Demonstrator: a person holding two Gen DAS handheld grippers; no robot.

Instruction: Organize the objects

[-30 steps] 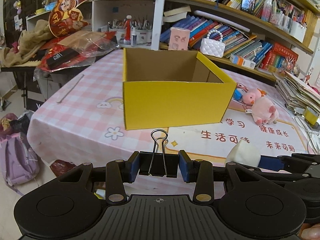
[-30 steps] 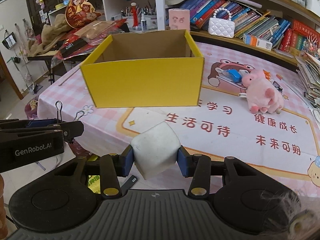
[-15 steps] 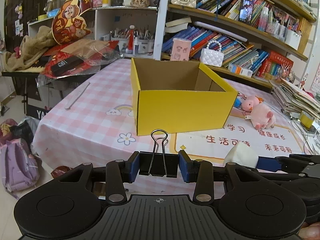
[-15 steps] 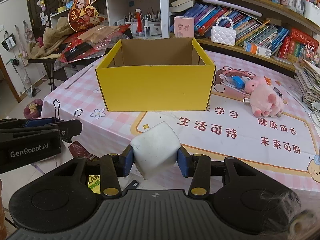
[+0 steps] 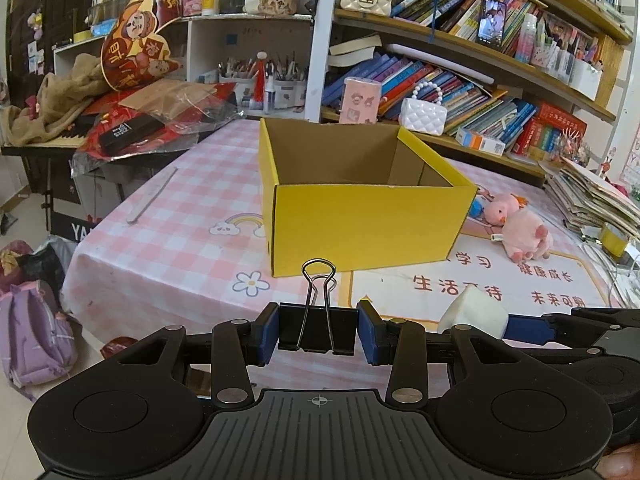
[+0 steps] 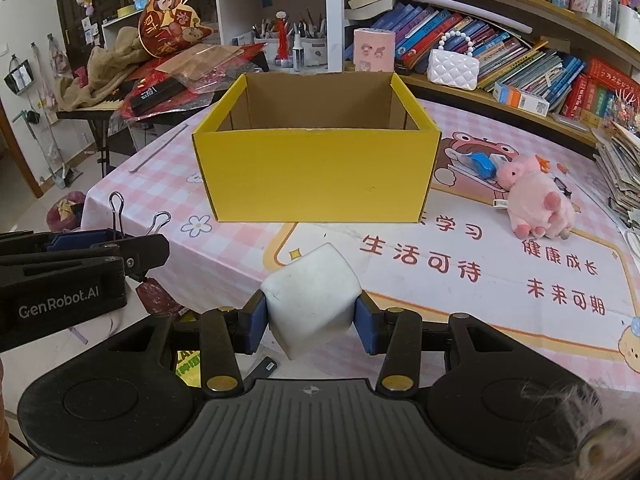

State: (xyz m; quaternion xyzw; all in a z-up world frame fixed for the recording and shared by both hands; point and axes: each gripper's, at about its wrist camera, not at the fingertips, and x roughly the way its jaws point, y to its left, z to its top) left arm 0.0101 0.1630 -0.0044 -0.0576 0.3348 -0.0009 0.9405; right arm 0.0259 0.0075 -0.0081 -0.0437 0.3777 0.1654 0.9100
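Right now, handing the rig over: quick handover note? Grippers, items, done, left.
Left gripper: shut on the black metal binder clip, wire handles up.
Right gripper: shut on the white rounded foam cube, held tilted.
Both are in the air at the near table edge, short of the open yellow cardboard box. What shows of the box's inside is bare; its floor is hidden.
Done: both items picked up.
Left: drop both in the box. Probably next: the pink plush pig and small blue object on the pink checked tablecloth.
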